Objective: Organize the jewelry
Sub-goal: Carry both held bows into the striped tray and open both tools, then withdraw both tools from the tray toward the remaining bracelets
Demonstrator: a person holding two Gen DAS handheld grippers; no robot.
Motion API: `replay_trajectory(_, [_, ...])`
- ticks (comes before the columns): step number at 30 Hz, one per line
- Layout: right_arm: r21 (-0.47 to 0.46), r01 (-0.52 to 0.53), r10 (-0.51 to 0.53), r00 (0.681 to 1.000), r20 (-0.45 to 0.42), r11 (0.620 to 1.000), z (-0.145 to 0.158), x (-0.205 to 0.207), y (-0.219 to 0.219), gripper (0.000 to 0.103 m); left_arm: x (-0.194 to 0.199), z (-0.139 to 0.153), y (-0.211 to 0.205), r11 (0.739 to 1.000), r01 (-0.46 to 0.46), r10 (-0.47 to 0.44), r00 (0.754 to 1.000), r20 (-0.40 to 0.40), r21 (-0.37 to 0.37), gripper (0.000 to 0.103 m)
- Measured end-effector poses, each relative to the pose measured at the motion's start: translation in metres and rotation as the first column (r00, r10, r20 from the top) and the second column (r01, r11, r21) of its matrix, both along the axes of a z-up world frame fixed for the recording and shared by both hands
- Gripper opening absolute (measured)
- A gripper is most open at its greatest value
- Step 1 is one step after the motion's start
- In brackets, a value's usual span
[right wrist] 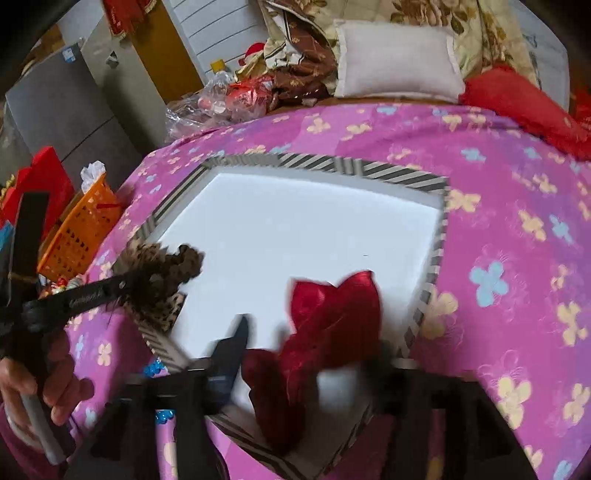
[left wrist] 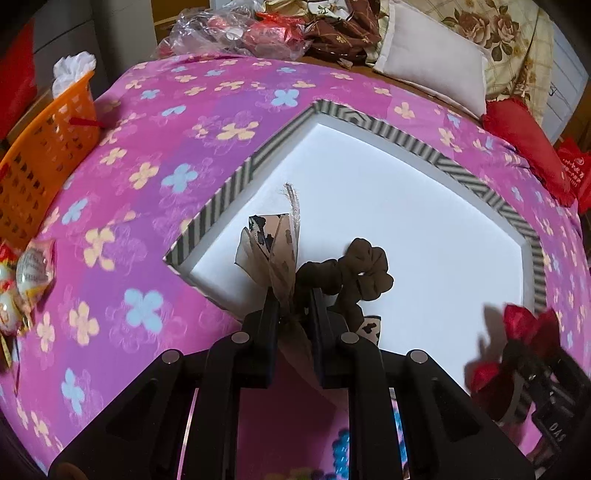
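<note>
A striped-rim tray [left wrist: 236,181] with a white inside lies on the pink floral bedcover; it also shows in the right wrist view [right wrist: 369,168]. My left gripper [left wrist: 293,306] is shut on a brown scrunchie with a leopard ribbon bow [left wrist: 354,273], held over the tray's near corner; it also shows in the right wrist view [right wrist: 166,269]. My right gripper [right wrist: 306,354] is blurred and holds a red bow hair tie [right wrist: 332,314] over the tray's near edge. The red bow also shows in the left wrist view [left wrist: 524,332]. How its jaws stand is blurred.
An orange basket [left wrist: 44,155] stands at the left edge of the bed. Wrapped sweets [left wrist: 26,273] lie beside it. A white pillow [left wrist: 432,66], a red cushion [left wrist: 524,144] and plastic bags [left wrist: 229,33] lie behind the tray.
</note>
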State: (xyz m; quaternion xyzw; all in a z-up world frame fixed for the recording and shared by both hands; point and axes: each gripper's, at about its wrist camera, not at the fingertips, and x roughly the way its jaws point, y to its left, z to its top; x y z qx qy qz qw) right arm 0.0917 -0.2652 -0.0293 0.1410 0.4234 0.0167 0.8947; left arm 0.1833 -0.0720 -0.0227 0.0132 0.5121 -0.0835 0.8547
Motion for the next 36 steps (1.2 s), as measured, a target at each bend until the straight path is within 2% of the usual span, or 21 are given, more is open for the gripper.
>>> replay_trajectory(6, [-0.021,-0.010,0.011,1.000,0.024,1.000,0.013,-0.017,0.008,0.068,-0.016,0.003,0.004,1.000,-0.024,0.024,1.000,0.000,0.004,0.018])
replay_trajectory(9, [-0.029,-0.012,0.013,0.999,0.046,1.000,0.022,-0.033,0.011,0.069,-0.018,0.008,0.006,0.999,-0.026,0.026,1.000,0.008,-0.024,0.034])
replay_trajectory(11, [-0.040,-0.007,0.010,0.998,0.057,0.999,0.027,-0.043,0.012,0.069,-0.021,0.013,0.007,0.999,-0.026,0.026,0.999,0.024,-0.036,0.054])
replay_trajectory(15, [-0.038,0.017,-0.014,0.997,0.080,0.999,0.035,-0.065,0.013,0.078,-0.035,0.028,0.008,1.000,-0.010,0.011,0.996,0.084,-0.018,0.055])
replay_trajectory(24, [-0.046,0.053,-0.048,0.993,0.112,0.998,0.048,-0.118,0.030,0.078,-0.091,0.061,0.021,1.000,0.004,-0.002,0.981,0.196,-0.011,0.058])
replay_trajectory(36, [-0.097,0.049,-0.033,0.986,0.161,0.994,0.062,-0.177,0.070,0.085,-0.182,0.084,0.040,1.000,0.018,-0.023,0.953,0.301,0.023,0.058])
